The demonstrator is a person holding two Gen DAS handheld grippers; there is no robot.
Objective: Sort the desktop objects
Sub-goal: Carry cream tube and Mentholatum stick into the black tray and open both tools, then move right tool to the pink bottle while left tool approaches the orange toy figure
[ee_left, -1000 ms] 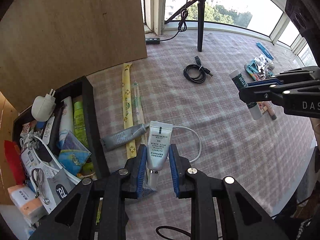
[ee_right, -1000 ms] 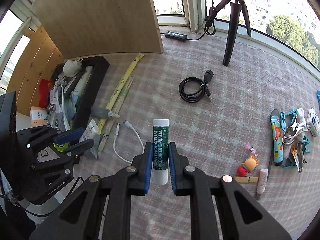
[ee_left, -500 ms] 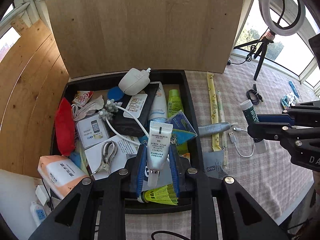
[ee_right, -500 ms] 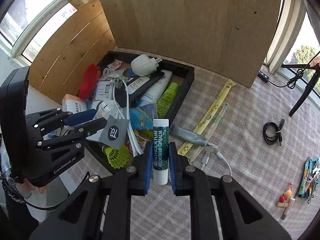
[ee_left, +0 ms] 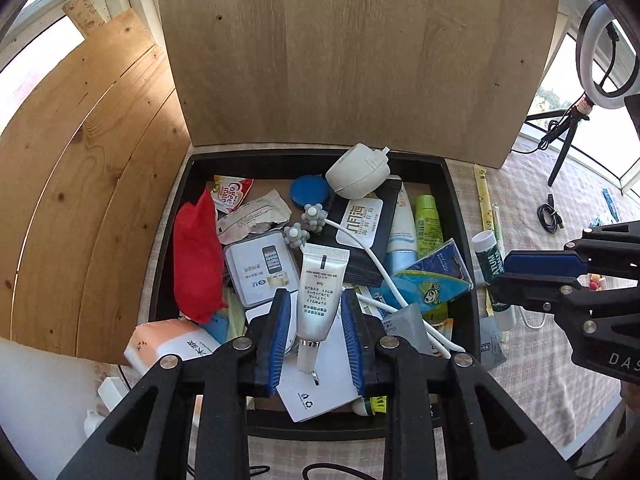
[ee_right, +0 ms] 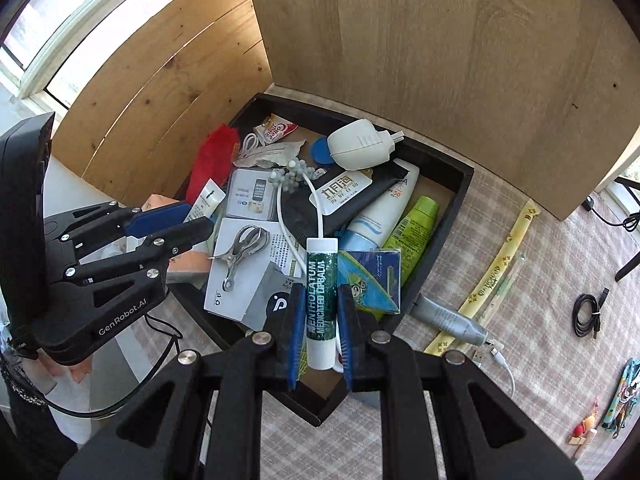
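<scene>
Between the blue pads of the left gripper [ee_left: 316, 330] hangs a white cosmetic tube [ee_left: 319, 298], cap end toward the camera. The jaws are opening and clear gaps show on both sides of the tube, so it is released above the black tray [ee_left: 162, 240]. Directly under it lie a white leaflet [ee_left: 320, 390] and a white tin printed with a phone [ee_left: 260, 268].

Just over the tray's near right corner, the right gripper [ee_right: 320, 334] has a green-and-white lip balm stick [ee_right: 321, 300] between its pads. Its jaws are opening too, with a thin gap visible along each side of the stick.

Farther into the tray sit a red pouch [ee_left: 198, 264], a blue cartoon card [ee_left: 426, 278], a sunscreen tube [ee_left: 402, 224], a green bottle [ee_left: 428, 220], and a white charger plug [ee_left: 358, 174] at the back.

Beyond the tray stands a wooden board [ee_left: 352, 52]. On the checked cloth of the worktop [ee_right: 520, 272] to the tray's right lie a grey tube [ee_right: 450, 318], a yellow strip [ee_right: 500, 272] and, well apart, a coiled black cable [ee_right: 588, 314].
</scene>
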